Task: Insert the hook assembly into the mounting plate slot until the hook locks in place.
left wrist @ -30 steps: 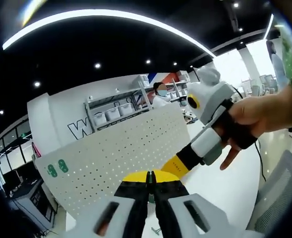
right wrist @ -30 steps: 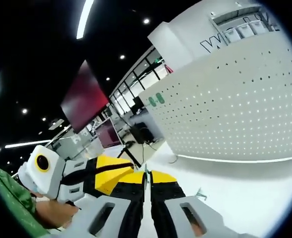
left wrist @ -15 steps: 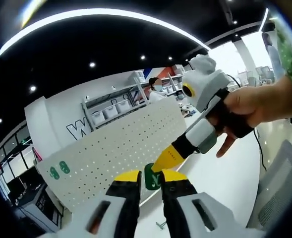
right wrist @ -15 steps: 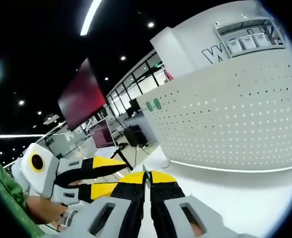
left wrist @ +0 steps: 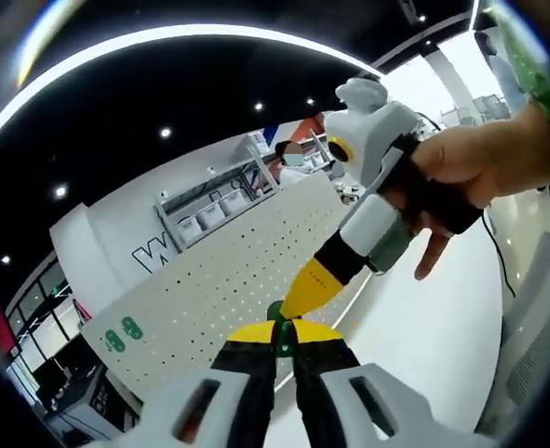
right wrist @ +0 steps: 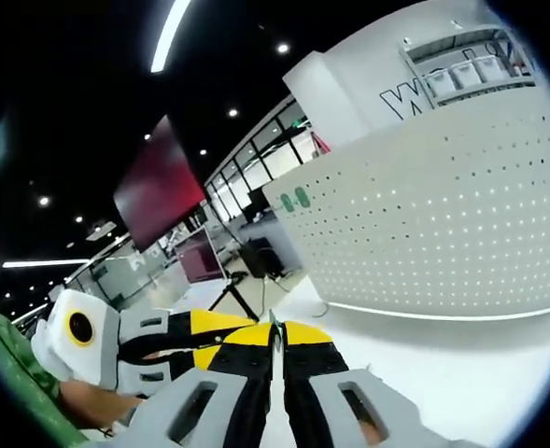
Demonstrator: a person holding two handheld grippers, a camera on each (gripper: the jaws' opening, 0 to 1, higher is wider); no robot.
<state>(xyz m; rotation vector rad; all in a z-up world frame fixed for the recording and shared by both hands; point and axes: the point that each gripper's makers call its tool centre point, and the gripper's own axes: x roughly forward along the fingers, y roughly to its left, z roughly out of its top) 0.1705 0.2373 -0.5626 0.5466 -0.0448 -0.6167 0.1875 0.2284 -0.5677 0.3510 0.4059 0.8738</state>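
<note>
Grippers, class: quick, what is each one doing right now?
Left gripper: shut on a small green piece.
Right gripper: shut on a thin metal hook.

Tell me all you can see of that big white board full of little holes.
The pegboard is a wide white panel, seemingly painted metal, dotted with even rows of small holes. It stands upright on the white table. Two green oval marks sit near one upper corner. Neither gripper touches it; nothing visibly hangs from its holes.
</note>
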